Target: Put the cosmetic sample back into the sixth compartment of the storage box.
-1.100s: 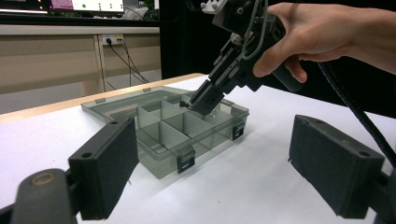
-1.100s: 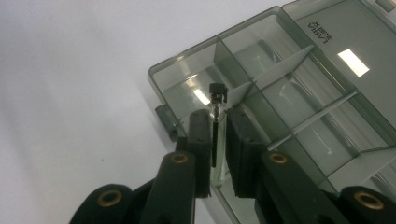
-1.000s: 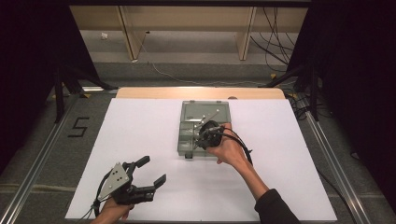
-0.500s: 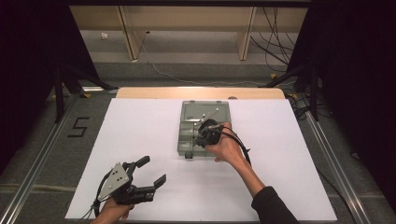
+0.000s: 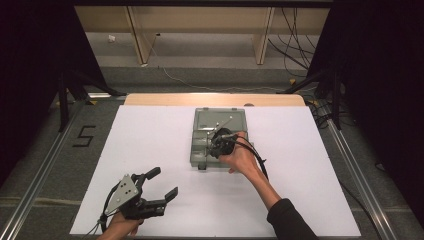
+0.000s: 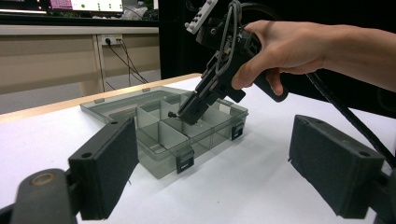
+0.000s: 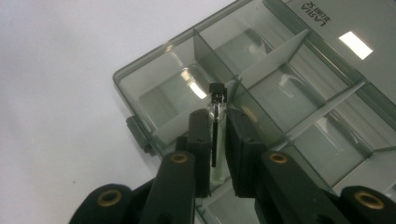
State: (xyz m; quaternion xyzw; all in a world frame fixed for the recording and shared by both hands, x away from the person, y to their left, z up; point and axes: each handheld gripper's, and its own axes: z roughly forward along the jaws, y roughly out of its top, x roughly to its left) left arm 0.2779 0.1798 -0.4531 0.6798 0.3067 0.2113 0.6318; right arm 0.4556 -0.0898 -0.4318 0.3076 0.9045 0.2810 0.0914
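My right fingers [image 7: 215, 140] pinch a small clear glass vial with a black cap [image 7: 217, 109] above the divided compartments of the smoky translucent plastic organizer box [image 5: 202, 145], its lid flat behind; my left fingers [image 5: 161, 186] rest spread, empty, well apart on the white surface [image 5: 300, 190]

A black "5" [image 5: 84, 136] is marked on the floor left of the table [image 5: 150, 150]; the box lid's [image 7: 345, 28] print is unreadable

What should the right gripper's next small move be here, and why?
Probably lower the vial into the compartment under it, then open. The right gripper holds it over the open organizer box, above the dividers; the left gripper rests open, apart.
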